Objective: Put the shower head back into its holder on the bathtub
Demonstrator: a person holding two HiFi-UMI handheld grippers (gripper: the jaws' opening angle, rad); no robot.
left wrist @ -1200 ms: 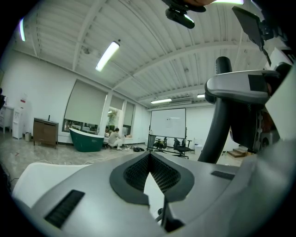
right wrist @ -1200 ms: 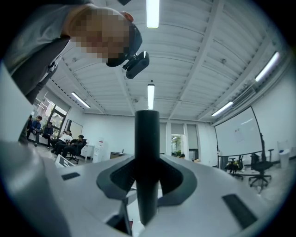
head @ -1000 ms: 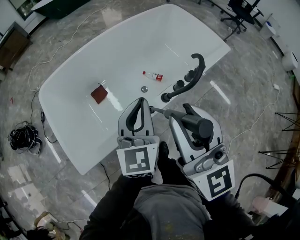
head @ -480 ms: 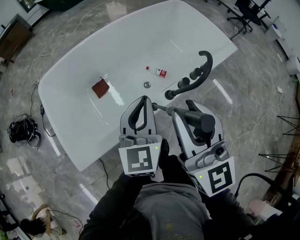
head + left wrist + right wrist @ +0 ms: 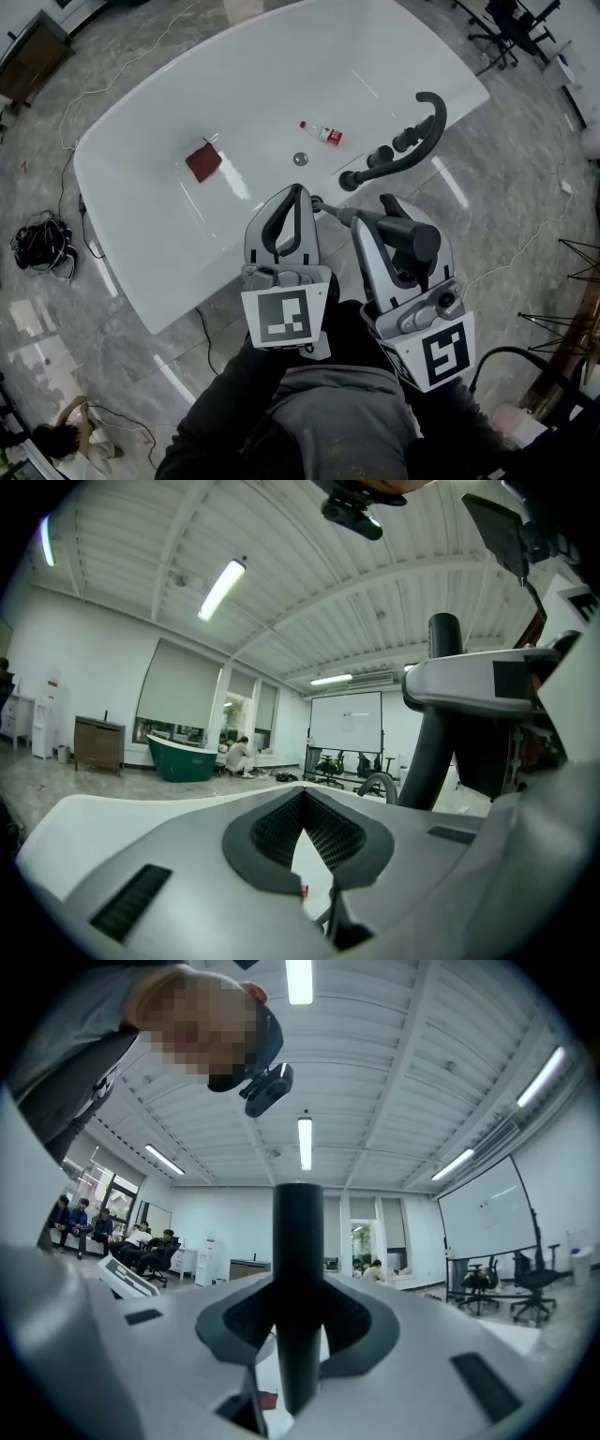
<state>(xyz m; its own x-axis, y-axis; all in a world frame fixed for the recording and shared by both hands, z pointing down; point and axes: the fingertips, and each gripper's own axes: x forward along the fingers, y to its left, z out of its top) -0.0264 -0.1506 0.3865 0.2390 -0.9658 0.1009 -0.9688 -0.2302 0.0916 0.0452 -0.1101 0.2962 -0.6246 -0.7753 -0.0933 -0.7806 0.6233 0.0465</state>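
Head view, left to right. A cable bundle (image 5: 37,251) lies on the marble floor at the left edge. The white tub (image 5: 131,244) fills the upper centre. On its floor lie a red cloth (image 5: 203,161) at centre left, then the drain (image 5: 301,158), then a small bottle (image 5: 322,134) on its side just above and right of the drain. Below the tub, at frame centre, is the left gripper (image 5: 297,192). Its pads meet at the tips, and the left gripper view shows nothing clamped between them. Just beside it on the right is the right gripper (image 5: 377,220), closed on the dark shower head (image 5: 410,241). In the right gripper view the handle (image 5: 298,1288) stands upright between the two pads. A thin hose (image 5: 336,211) runs from the shower head toward the left gripper's tips. The shower head is held off the tub, below the curved black faucet (image 5: 419,141) and the knobs (image 5: 382,155) on the tub's right rim, near them but apart. An office chair (image 5: 497,19) stands at the upper right.
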